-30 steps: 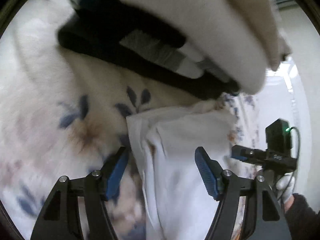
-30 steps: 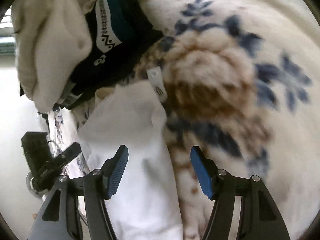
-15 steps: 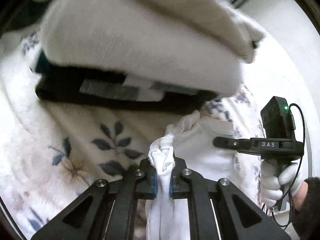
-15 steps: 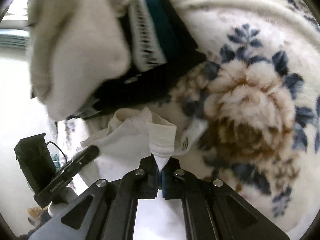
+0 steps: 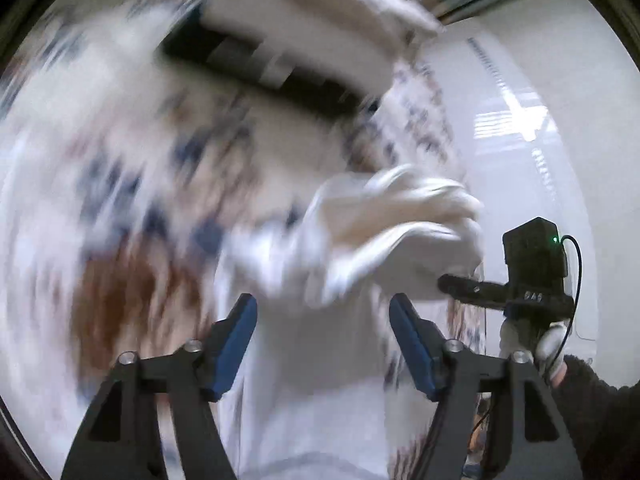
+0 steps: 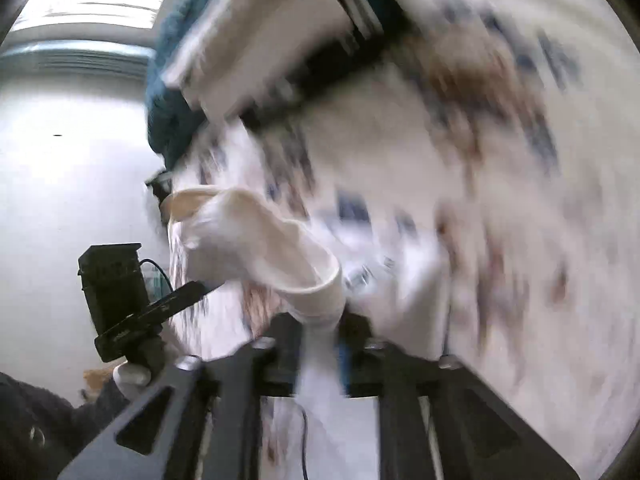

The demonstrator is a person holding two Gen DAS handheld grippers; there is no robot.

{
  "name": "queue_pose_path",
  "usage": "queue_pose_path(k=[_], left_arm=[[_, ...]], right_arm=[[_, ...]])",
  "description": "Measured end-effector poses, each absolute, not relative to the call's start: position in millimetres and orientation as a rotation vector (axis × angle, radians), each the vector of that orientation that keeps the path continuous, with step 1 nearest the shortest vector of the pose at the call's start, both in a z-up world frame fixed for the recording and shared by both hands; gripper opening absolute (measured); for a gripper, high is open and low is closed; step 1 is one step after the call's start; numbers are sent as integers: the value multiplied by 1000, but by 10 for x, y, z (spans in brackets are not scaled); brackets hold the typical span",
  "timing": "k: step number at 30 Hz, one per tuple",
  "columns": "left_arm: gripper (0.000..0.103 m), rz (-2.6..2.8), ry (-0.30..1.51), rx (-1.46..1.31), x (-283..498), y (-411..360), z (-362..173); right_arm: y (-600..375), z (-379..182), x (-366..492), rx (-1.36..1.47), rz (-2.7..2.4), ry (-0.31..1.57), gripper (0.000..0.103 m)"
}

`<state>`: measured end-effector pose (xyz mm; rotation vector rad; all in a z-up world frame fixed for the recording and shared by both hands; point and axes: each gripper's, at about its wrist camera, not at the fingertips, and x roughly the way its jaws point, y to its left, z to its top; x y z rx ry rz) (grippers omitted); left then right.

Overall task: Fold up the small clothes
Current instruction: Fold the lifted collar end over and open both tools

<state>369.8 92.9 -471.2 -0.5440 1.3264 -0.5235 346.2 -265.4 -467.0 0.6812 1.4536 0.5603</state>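
Your left tool (image 5: 322, 334) released, fingers apart; your right tool (image 6: 320, 344) clenched on white garment (image 6: 264, 248) above floral blanket (image 6: 500, 184).

A floral blanket (image 5: 120, 208) carries a white garment (image 5: 320, 360) between the fingers and, beyond them, folded clothes (image 5: 280, 52).

Home bedroom: floral blanket (image 5: 120, 200) (plush), stacked folded clothes (image 5: 304, 40).
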Motion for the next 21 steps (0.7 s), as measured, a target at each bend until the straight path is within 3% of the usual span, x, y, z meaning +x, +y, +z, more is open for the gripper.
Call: queue_pose_path(k=[2,4,12,19,21], left_arm=[[67,-465,1419,-570,3383,1098,-4819],[67,-407,1476,-613,3182,1280,-4885],[67,-256,1400,-598,3524,1336,-4834],[66,-235,1504,-606,3827,1082,-5465],[61,-248,1507,-620,3766,1028,-5498]], right_arm=[[-2735,-4818,3164,701,558,1542,50],[-2842,-4908,2990,704,520,1575,58],[-3137,-5000,3030,892,355,1496,58],[-2618,-5280,3321,836,307,1600,58],[-2510,-5395,3273,825,305,1648,58]])
